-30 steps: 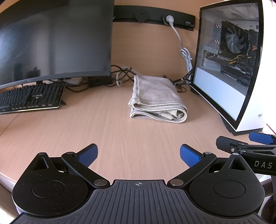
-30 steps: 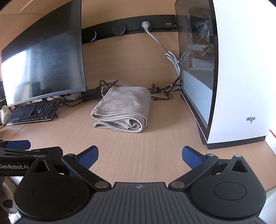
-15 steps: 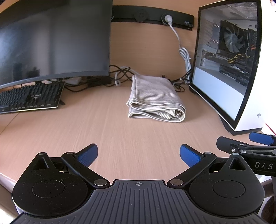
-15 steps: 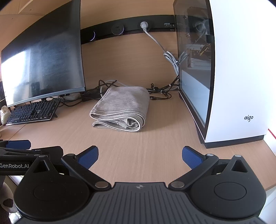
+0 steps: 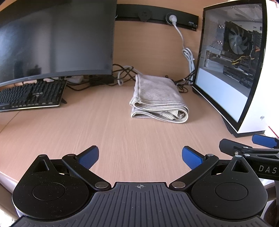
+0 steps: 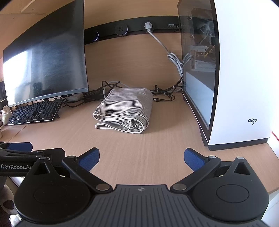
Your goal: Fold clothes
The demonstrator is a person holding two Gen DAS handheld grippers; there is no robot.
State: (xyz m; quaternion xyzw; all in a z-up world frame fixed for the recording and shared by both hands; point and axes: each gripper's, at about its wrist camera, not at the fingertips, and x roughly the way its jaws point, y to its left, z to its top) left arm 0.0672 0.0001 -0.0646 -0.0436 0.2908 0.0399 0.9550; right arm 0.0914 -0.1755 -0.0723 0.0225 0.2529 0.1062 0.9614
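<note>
A grey striped garment [image 5: 157, 100] lies folded in a thick bundle on the wooden desk [image 5: 97, 132], between the monitor and the computer case. The same garment [image 6: 125, 109] shows mid-desk in the right wrist view. My left gripper [image 5: 140, 157] hovers open near the desk's front edge, well short of the garment, nothing between its blue pads. My right gripper [image 6: 141, 158] is open too, equally far back and holding nothing. Each gripper shows at the edge of the other's view: the right gripper [image 5: 261, 145] and the left gripper [image 6: 19, 148].
A curved dark monitor [image 5: 52, 40] and a black keyboard [image 5: 29, 95] stand at the left. A white computer case with a glass side [image 5: 232, 69] stands at the right. Tangled cables [image 5: 123, 75] lie behind the garment under a wall socket strip [image 5: 157, 15].
Both views have shifted only slightly; the garment sits a touch further left in each frame. Both grippers stay open and the garment has not moved on the desk.
</note>
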